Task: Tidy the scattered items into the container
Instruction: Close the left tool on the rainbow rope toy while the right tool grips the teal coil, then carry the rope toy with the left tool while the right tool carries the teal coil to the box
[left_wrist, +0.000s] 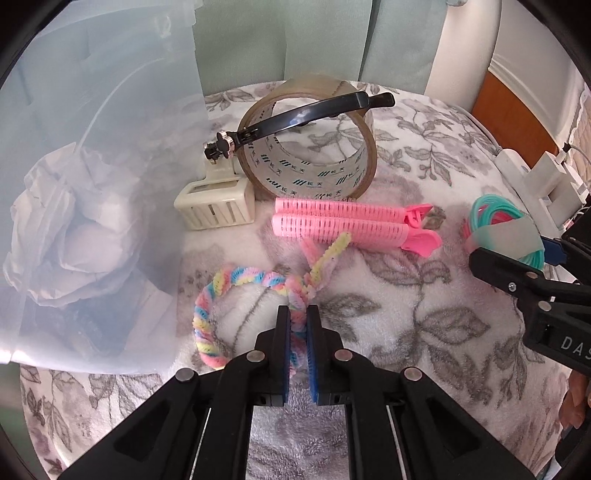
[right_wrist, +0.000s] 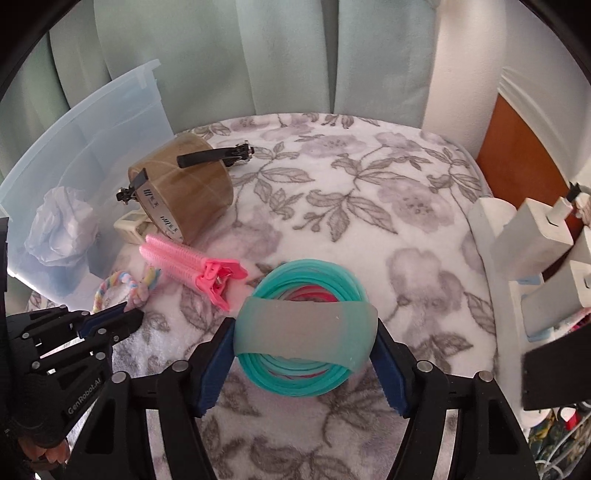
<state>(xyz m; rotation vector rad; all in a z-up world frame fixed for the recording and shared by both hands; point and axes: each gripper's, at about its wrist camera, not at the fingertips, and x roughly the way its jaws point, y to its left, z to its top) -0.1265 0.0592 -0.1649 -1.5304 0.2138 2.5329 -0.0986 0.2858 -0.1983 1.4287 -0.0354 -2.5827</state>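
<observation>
Left claw (left_wrist: 297, 332) pinches the pastel twisted pipe-cleaner ring (left_wrist: 236, 295), its blue pads pressed tight on the fuzzy strand where the ring's loose ends cross, low over a floral fleece blanket (left_wrist: 424, 302). Right claw (right_wrist: 306, 345) straddles a coil of teal bands (right_wrist: 308, 369) wrapped in a frosted translucent strap (right_wrist: 306, 330), its blue pads set against either side of the bundle, which appears lifted just clear of the blanket. Between the two claws lies a pair of pink hair rollers (left_wrist: 340, 221) joined by a pink clip, just beyond the pipe-cleaner ring. Behind them a roll of brown packing tape (left_wrist: 314, 147) stands on edge, with a long black hair clip (left_wrist: 306, 114) resting across its top rim. A cream plastic claw clip (left_wrist: 216, 206) sits touching the tape roll's left side. Along the left edge stands the translucent plastic container (left_wrist: 92, 110), its wall just beside the cream clip and the ring; crumpled white paper (left_wrist: 70, 236) shows through it. Pale green curtains (right_wrist: 288, 51) hang behind the blanket, and white chargers on a power strip (right_wrist: 532, 251) sit at the right edge.
</observation>
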